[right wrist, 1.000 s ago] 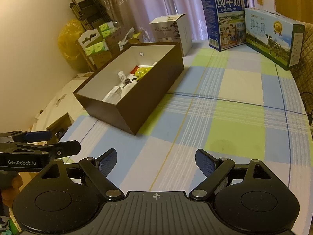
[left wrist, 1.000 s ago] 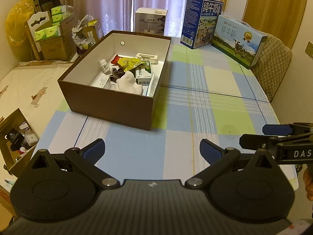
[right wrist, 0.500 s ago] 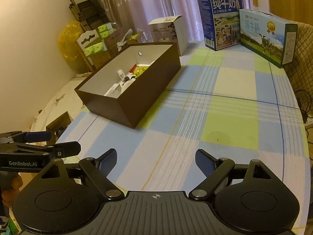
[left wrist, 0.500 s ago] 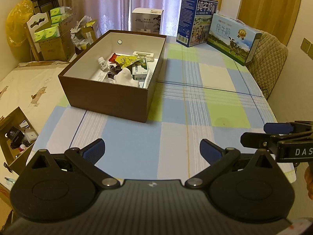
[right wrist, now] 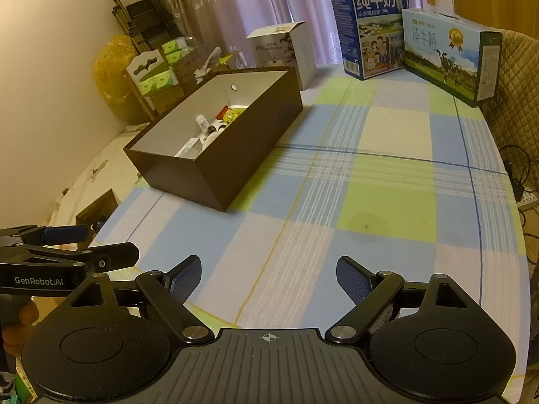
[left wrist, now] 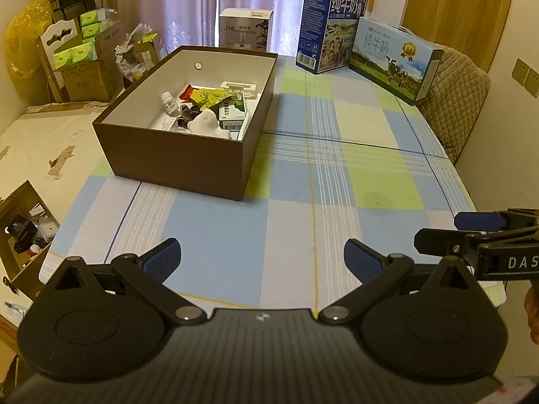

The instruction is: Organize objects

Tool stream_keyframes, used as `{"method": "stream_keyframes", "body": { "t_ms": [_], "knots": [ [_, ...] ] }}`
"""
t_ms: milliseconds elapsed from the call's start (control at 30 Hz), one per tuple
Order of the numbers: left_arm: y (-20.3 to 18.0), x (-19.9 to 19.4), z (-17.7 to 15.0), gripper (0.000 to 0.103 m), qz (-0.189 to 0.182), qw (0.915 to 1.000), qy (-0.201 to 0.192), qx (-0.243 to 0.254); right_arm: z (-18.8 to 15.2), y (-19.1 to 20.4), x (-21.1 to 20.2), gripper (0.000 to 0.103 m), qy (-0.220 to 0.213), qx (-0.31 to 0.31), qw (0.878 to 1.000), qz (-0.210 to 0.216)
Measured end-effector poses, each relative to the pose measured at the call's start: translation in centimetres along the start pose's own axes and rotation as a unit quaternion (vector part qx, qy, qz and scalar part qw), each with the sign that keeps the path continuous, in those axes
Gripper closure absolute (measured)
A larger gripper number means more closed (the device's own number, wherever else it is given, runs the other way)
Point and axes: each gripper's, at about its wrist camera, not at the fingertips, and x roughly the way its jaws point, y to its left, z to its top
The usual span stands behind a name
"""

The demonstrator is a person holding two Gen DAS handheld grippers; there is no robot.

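- left black two-finger gripper with blue pads sits at the bottom of its frame, jaws spread wide, holding nothing.
- right black two-finger gripper with blue pads sits at the bottom of its frame too, spread wide and empty.
- both hang over the near edge of the blue, green and white checked tablecloth.
- big brown cardboard box with white inside is in the middle left of the frame, well apart from both grippers.
- small things lie in the box: one little white bottle, one yellow snack packet, one green and white carton, one soft white lump.
- i think these are light; the packet is crinkly and slippery, so pinch its edge; grab the bottle round its middle.
- two milk cartons and one white cardboard box stand at the top of the frame.
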Motion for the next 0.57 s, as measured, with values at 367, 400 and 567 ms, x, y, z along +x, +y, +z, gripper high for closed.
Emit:
{"method": "stream_keyframes", "body": {
  "t_ms": [367,400,567],
  "knots": [
    [-0.18,0.07,-0.02,0.001,0.001,1.0,0.001,0.003,-0.02,-0.04,0.0,0.018,0.001,0.001,1.0,0.0],
    [-0.19,0.08,0.0,0.001,0.001,1.0,0.001,0.003,0.0,-0.09,0.0,0.018,0.001,0.002,1.0,-0.001],
    [-0.27,0.19,0.05,0.001,0.002,1.0,0.002,0.005,-0.03,-0.33,-0.01,0.018,0.003,0.004,1.0,-0.002]
  ]
}}
